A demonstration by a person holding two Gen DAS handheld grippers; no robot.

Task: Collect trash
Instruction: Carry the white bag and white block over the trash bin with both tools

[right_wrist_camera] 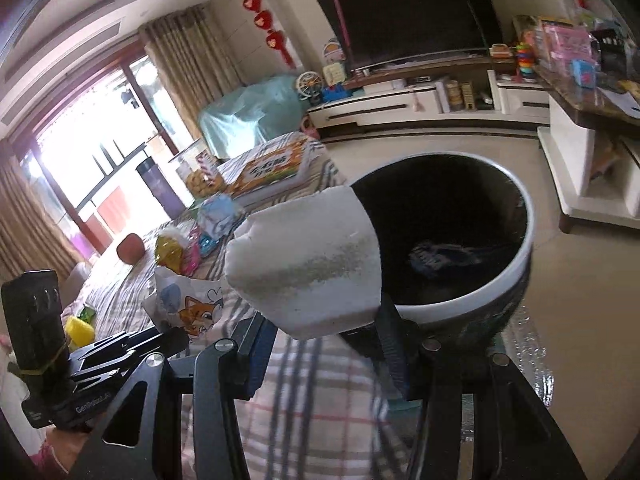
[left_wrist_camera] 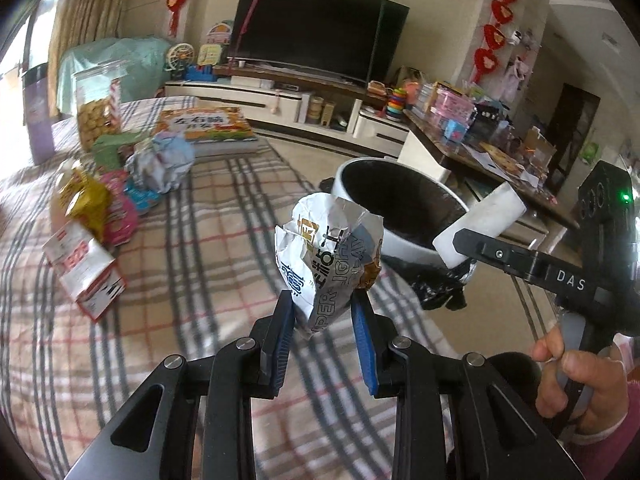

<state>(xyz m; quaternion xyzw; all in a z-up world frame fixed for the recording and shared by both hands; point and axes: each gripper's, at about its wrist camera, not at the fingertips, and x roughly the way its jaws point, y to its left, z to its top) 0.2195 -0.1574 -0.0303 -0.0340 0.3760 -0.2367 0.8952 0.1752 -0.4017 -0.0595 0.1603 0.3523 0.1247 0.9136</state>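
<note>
My left gripper is shut on a crumpled silver and white snack wrapper, held upright above the plaid tablecloth. Just beyond it stands a round trash bin with a white rim and a black liner. My right gripper is shut on a white foam block, which hangs at the bin's near rim. In the left wrist view the foam block and the right gripper sit at the bin's right side. The left gripper shows low left in the right wrist view.
Several pieces of trash lie on the table's left: a gold bag, a pink packet, a crumpled blue-white paper and a red and white carton. A snack jar and a book box stand farther back. A cluttered side table is right of the bin.
</note>
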